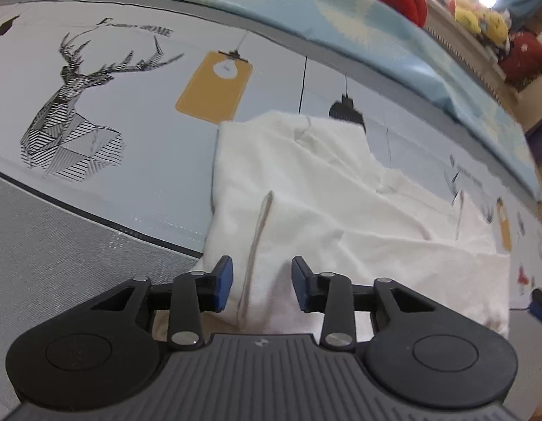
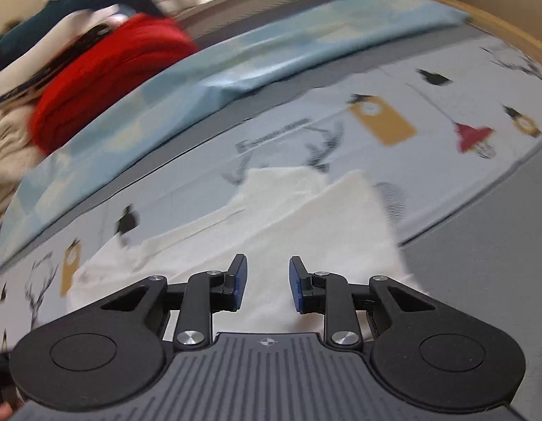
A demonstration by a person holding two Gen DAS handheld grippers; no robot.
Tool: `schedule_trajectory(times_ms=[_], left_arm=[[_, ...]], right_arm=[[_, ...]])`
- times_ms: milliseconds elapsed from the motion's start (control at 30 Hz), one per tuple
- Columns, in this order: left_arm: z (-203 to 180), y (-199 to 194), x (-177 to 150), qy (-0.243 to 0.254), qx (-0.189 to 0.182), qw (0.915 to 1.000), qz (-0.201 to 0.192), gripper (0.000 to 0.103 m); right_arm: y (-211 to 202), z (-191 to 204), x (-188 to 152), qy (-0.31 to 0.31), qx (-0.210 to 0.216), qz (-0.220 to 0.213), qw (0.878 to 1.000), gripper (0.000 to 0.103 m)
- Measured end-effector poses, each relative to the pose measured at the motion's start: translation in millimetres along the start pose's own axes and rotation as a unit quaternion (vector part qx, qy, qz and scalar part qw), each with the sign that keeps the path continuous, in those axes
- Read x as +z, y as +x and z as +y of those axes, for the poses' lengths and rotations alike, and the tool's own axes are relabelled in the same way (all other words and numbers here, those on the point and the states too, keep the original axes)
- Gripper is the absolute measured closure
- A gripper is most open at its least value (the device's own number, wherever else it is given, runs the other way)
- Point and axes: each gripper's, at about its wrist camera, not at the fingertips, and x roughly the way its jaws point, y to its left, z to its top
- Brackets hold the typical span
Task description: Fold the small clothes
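A small white garment point(image 1: 323, 189) lies partly folded on a grey printed sheet point(image 1: 130, 112). In the left wrist view my left gripper point(image 1: 262, 282) is open over the garment's near edge, with a raised fold of cloth point(image 1: 260, 231) between its blue pads but not pinched. In the right wrist view the same white garment point(image 2: 306, 217) spreads under my right gripper point(image 2: 267, 282), which is open and empty just above the cloth. The view is blurred.
The sheet point(image 2: 446, 105) carries deer and lamp prints. A light blue cloth point(image 1: 306, 3) lies along its far side. A red folded garment point(image 2: 106, 84) tops a pile of clothes at the back left. Grey mat point(image 1: 60, 245) borders the sheet at the near side.
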Motion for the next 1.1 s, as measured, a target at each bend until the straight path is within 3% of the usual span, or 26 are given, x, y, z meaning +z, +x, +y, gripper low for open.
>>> schedule_trajectory(times_ms=[167,267,333,400,467,533,667,833,900,967,1033,1100], left_arm=[[-10,10,-4,0.04,0.018,0.999,-0.003,0.1],[-10,-10,1,0.048,0.016,0.9973,-0.054,0.103],[1,-31,9,0.025,0.023,0.995,-0.094,0.102],[13,-37,12,0.002,0.045,0.9939,-0.1,0.102],[23,-30,13,-0.006,0.061,0.9952,-0.076,0.102],[30,-27,14,-0.024,0.065,0.9955,-0.066,0.102],[19,-33,16,-0.004,0.033,0.9963,-0.079,0.101],[23,-23,14,-0.02,-0.004,0.9984,-0.053,0.101],[26,-12,10,-0.025,-0.007,0.9994,-0.021,0.094],[31,3,5,-0.02,0.021,0.9994,0.02,0.094],[36,5,4,-0.029,0.02,0.9991,0.021,0.093],[40,-2,6,-0.049,0.009,0.9987,0.001,0.084]], right_arm=[[8,-28,8,0.031,-0.02,0.006,0.999,0.076],[12,-37,9,0.044,-0.024,0.011,0.999,0.076],[18,-40,8,0.052,-0.024,0.018,0.998,0.076],[24,-42,5,0.059,-0.023,0.029,0.998,0.076],[34,-43,0,0.063,-0.022,0.051,0.996,0.076],[41,-46,-6,0.064,-0.047,0.072,0.994,0.076],[47,-56,-11,0.076,-0.074,0.08,0.991,0.078],[44,-58,-13,0.059,-0.136,0.073,0.986,0.078],[48,-69,-14,0.076,-0.136,0.085,0.984,0.072],[47,-71,-12,0.076,-0.138,0.083,0.984,0.066],[43,-67,-9,0.069,-0.14,0.071,0.985,0.067],[37,-65,-6,0.075,-0.122,0.041,0.989,0.067]])
